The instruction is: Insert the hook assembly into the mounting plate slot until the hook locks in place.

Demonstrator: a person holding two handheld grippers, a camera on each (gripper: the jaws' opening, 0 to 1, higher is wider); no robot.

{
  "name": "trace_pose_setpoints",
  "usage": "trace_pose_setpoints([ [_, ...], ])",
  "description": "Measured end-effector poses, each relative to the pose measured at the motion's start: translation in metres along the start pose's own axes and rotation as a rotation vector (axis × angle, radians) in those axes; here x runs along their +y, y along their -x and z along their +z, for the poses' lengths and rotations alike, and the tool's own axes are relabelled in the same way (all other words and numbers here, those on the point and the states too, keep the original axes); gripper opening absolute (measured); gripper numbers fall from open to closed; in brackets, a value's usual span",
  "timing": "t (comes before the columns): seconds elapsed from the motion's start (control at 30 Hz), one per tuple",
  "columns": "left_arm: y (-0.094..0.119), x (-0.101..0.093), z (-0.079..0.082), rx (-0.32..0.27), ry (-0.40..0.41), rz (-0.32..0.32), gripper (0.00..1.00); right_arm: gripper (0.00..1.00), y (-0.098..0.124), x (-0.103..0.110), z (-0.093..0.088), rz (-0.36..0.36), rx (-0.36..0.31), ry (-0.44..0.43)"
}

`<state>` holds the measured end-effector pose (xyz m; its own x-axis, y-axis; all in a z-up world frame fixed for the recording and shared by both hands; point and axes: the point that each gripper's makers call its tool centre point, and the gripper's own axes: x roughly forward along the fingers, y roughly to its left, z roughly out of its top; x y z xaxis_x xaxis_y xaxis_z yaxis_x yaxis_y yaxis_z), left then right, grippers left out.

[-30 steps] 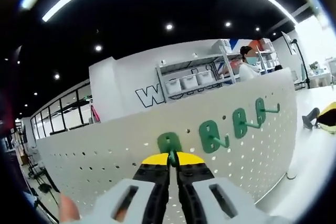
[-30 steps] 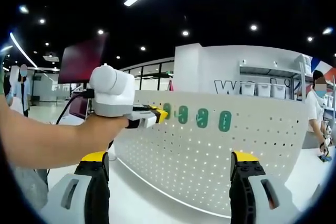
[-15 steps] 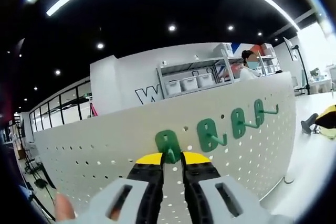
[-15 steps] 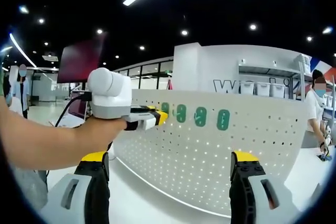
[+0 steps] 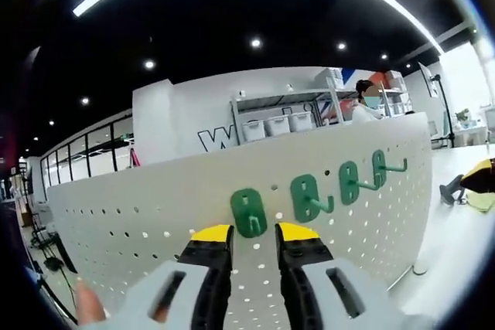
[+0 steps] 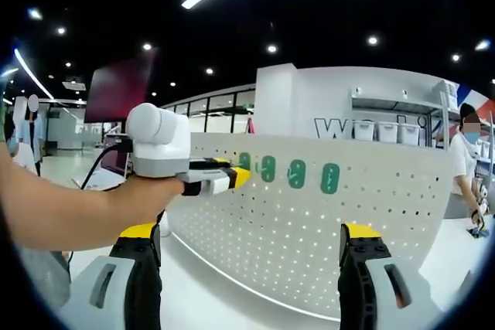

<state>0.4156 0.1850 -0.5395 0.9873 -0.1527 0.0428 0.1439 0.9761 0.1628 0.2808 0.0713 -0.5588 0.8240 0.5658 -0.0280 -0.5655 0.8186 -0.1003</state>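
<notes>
Just ahead of the left gripper [image 5: 254,231], jaws spread with yellow tips either side of the leftmost green plastic hook assembly [image 5: 249,212], not touching it. Hook sitting flush on the white perforated mounting plate [image 5: 147,218], apparently seated in its slot; whether locked, cannot tell. Further right along the plate, three more green hooks [image 5: 342,184] in a row, prongs sticking out. Seen from the right gripper view, left gripper [image 6: 232,178] held by a hand [image 6: 143,195] at the plate's left end, tips near the first hook [image 6: 245,162]. Right gripper [image 6: 250,249] wide open, holding nothing, well back from the plate [image 6: 309,237]. Step in hand, as judged: release after insertion. Next move calls for backing straight off without snagging the prong, keeping plate and hooks in frame.
</notes>
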Motion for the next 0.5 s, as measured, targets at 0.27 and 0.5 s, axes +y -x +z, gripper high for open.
trace_pose_setpoints([
  [0.27, 0.006, -0.004, -0.004, 0.013, 0.053, -0.042, 0.29, 0.98, 0.003, 0.003, 0.002, 0.0, -0.002, 0.002],
  [0.5, 0.011, -0.008, -0.009, 0.025, 0.09, -0.095, 0.33, 0.98, 0.004, 0.005, 0.003, 0.0, -0.003, 0.005],
])
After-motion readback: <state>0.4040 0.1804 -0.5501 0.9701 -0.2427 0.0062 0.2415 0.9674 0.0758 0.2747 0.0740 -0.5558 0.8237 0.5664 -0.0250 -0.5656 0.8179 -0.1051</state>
